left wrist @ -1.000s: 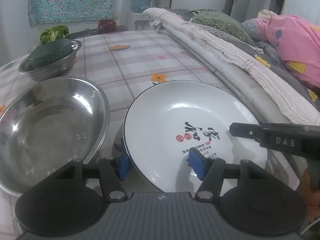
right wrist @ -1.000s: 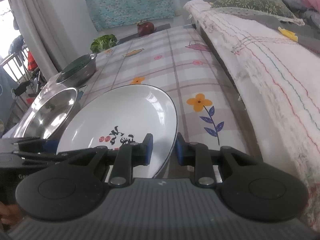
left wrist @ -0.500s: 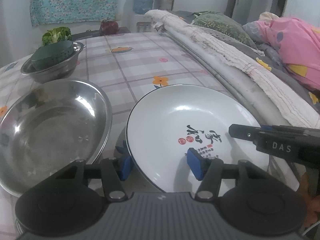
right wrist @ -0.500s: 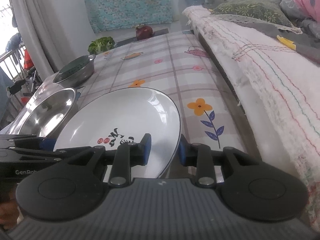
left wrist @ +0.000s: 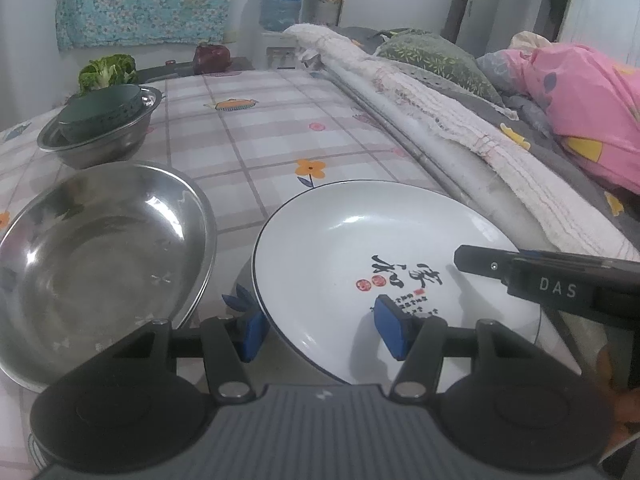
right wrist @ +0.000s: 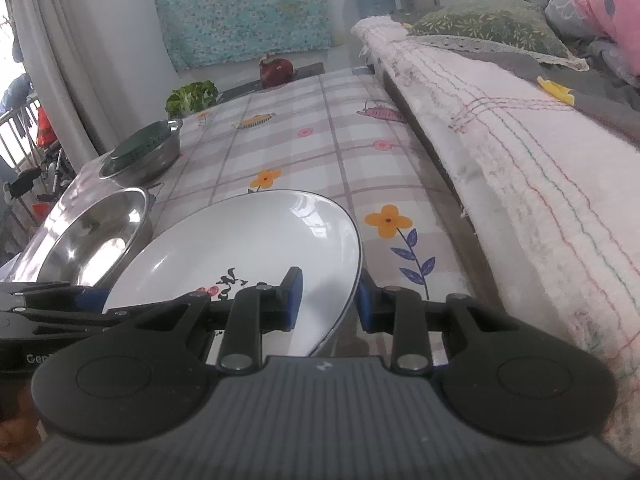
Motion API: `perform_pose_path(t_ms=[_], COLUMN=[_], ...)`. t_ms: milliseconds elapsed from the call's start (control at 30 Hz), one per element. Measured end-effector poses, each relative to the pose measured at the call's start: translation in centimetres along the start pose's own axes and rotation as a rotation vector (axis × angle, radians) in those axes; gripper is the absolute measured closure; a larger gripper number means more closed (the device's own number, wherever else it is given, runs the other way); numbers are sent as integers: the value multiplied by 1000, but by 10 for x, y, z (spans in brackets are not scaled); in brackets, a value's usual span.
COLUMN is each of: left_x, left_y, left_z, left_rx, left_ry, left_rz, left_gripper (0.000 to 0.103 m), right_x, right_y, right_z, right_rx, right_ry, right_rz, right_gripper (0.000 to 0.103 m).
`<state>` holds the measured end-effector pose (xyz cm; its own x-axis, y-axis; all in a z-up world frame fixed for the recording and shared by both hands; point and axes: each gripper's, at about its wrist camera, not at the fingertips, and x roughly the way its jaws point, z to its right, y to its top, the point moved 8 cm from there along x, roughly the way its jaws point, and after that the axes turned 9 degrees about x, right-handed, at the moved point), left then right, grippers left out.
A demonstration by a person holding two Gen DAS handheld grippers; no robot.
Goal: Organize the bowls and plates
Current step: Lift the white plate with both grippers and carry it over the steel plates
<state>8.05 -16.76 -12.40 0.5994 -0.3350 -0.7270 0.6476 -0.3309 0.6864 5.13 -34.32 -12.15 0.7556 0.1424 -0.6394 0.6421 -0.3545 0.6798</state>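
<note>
White plate [left wrist: 360,248] with black script sits lower centre-right on the checked tablecloth [left wrist: 260,140]. Left gripper [left wrist: 320,334] straddles its near-left rim, jaws spread, pads apart from it. Right gripper [right wrist: 326,300] brackets the right rim, narrow gap, probably not pinching. Large steel bowl [left wrist: 100,240] lower left; 1 small steel bowl [left wrist: 96,140] holding a green bowl [left wrist: 100,108] upper left.

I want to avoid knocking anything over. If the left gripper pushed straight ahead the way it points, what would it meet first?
Probably the white plate: the left gripper already straddles its near rim, one pad outside, one over the plate's face. Beyond lies bare tablecloth. The steel bowl sits off to the left.
</note>
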Motion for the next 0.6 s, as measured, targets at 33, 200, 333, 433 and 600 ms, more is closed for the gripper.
perform_pose_path(t_ms=[33,200,333,433,600], left_x=[0,-3,-6,-10,-15], left_y=[1,4,7,10,15], left_z=[0,0,1,0,-1], left_rx=[1,-12,-13,-13,-28], left_ry=[1,-15,-19,-18,-25], left_rz=[2,9,20,33,47], left_gripper=[45,46,46,46,46], right_x=[-1,-4,-6,-8,-12], right_y=[1,4,7,9,14], right_z=[0,0,0,-1,-5], right_rx=[1,3,3,1,-2], right_ry=[1,1,-2,-3,3], right_rz=[2,8,13,19,34], right_gripper=[75,75,75,75,75])
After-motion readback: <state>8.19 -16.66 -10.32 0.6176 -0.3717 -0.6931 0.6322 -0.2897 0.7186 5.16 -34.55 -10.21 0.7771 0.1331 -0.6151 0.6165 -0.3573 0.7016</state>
